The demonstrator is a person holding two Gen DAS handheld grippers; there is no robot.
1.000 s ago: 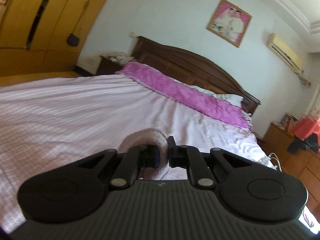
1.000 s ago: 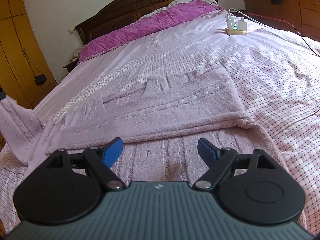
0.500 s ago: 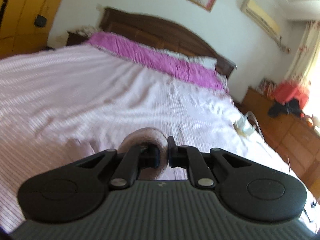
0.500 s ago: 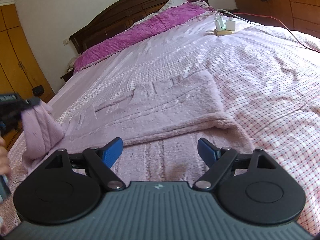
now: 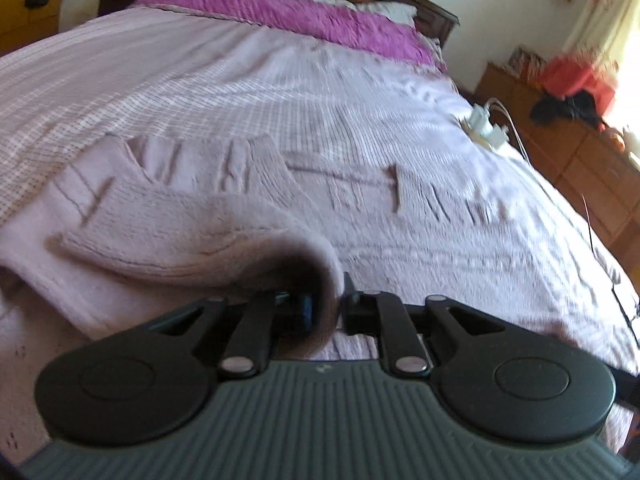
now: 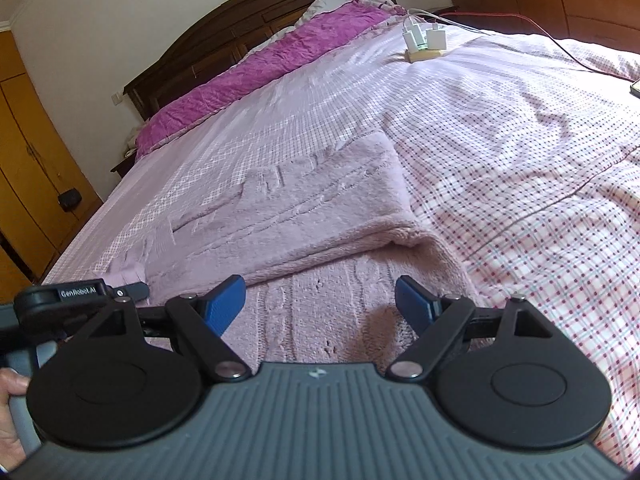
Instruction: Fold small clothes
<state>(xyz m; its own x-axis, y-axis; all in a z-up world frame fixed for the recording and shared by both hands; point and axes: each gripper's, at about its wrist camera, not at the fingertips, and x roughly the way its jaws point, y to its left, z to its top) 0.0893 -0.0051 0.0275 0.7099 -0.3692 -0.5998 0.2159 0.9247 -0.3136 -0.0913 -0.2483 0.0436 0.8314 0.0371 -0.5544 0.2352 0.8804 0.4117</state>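
A fuzzy pale-pink knit sweater (image 6: 304,216) lies flat on the checked bedspread (image 6: 520,184), its far part folded over toward me. In the left wrist view the sleeve (image 5: 192,232) arches across the sweater body (image 5: 420,248) and ends between the jaws of my left gripper (image 5: 326,310). Those jaws are opening, with the cuff still filling the narrow gap. The right wrist view shows the left gripper (image 6: 136,290) low at the sweater's left edge. My right gripper (image 6: 320,300) hovers open over the near hem, with nothing between its blue pads (image 6: 224,300).
A power strip with white chargers (image 6: 424,40) and a red cable (image 6: 560,40) lie on the bed's far right. A magenta pillow cover (image 6: 260,68) runs along the dark headboard. A wooden dresser (image 5: 580,152) stands right, a wardrobe (image 6: 24,160) left. A hand (image 6: 8,420) holds the left tool.
My left gripper swung down and across with the sleeve, bringing it low over the sweater body, and its jaws have parted slightly. The right gripper shifted a little and stayed open.
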